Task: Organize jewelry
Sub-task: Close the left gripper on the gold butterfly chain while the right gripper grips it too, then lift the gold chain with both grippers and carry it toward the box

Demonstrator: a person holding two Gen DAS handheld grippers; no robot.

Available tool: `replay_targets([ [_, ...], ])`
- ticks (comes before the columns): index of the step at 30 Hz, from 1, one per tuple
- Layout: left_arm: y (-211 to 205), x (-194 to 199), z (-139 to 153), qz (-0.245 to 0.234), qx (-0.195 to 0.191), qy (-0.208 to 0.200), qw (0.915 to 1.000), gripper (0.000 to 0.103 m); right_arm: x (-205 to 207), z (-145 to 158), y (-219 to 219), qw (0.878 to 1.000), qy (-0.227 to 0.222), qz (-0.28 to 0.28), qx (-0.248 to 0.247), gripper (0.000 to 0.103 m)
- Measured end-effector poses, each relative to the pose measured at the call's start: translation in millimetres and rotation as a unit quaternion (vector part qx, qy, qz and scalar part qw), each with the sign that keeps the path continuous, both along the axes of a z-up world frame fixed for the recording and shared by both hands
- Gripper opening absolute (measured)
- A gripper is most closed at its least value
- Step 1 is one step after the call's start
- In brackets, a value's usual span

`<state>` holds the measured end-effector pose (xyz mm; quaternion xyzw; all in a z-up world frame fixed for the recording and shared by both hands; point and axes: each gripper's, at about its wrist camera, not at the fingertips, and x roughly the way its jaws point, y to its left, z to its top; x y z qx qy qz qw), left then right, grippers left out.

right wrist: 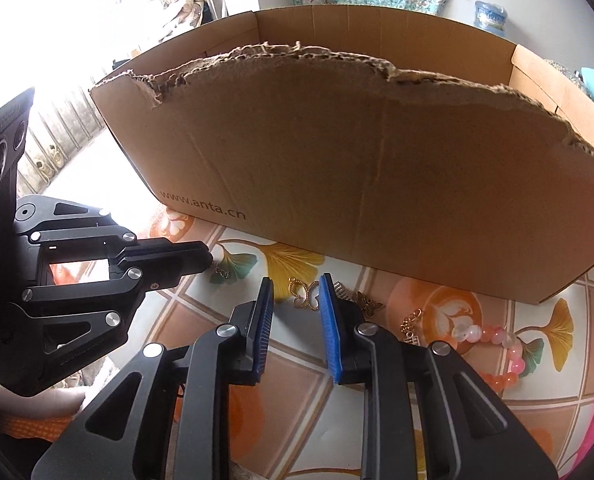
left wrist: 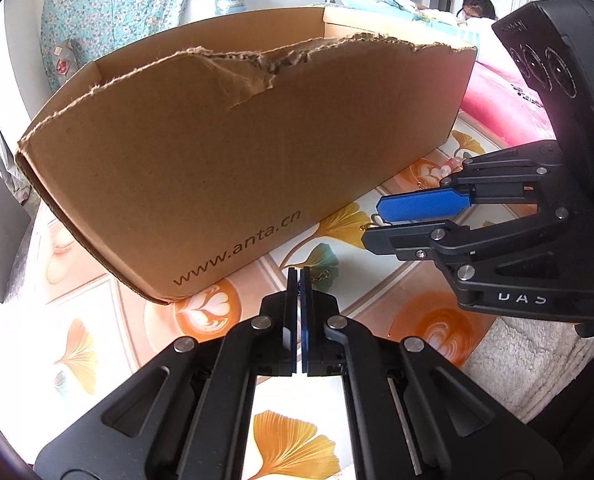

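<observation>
**Jewelry still out on worktop, box contents unseen**

Progress looks early, judging from what lies loose. In the right wrist view several pcs sit on the patterned worktop (right wrist: 201, 332) just in front of the cardboard box (right wrist: 377, 168): a gold butterfly charm (right wrist: 303, 294) w/ a darker butterfly charm (right wrist: 367, 303) to its right, a small gold lettered pendant (right wrist: 411, 326), and further right a pink/white bead bracelet (right wrist: 493, 354). None of these is in the box yet. Box interior is hidden behind its torn near wall, so can't tell if anything's already inside.

Right gripper (right wrist: 295, 320): fingers apart, nothing between them, hovering just near of the gold butterfly; prob. the next pick.

Left gripper (left wrist: 300, 280): fingers pressed together. A bit of fine gold chain (left wrist: 324, 276) shows just by the tips over a green leaf print, but whether it's actually pinched can't be told.

Left to do: basically every visible pc needs sorting into the box.
</observation>
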<state>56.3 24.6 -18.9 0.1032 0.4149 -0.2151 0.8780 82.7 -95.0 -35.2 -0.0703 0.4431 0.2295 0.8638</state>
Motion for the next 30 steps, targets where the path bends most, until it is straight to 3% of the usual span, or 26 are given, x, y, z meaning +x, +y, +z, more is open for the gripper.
replay_targets([
  [7, 0, -1, 0, -0.001, 0.001, -0.001, 1.0000, 0.000, -2, 1, 11, 1.000, -0.011, -0.004, -0.014, 0.011],
  [12, 0, -1, 0, -0.001, 0.001, -0.001, 1.0000, 0.000, -1, 0, 6, 1.000, -0.005, -0.007, -0.003, 0.011],
  [13, 0, -1, 0, -0.001, 0.001, -0.001, 1.0000, 0.000, -1, 1, 5, 1.000, -0.004, -0.007, 0.001, 0.005],
  [30, 0, -1, 0, -0.002, 0.001, -0.001, 1.0000, 0.000, -11, 7, -15, 1.000, 0.010, -0.006, 0.003, 0.005],
])
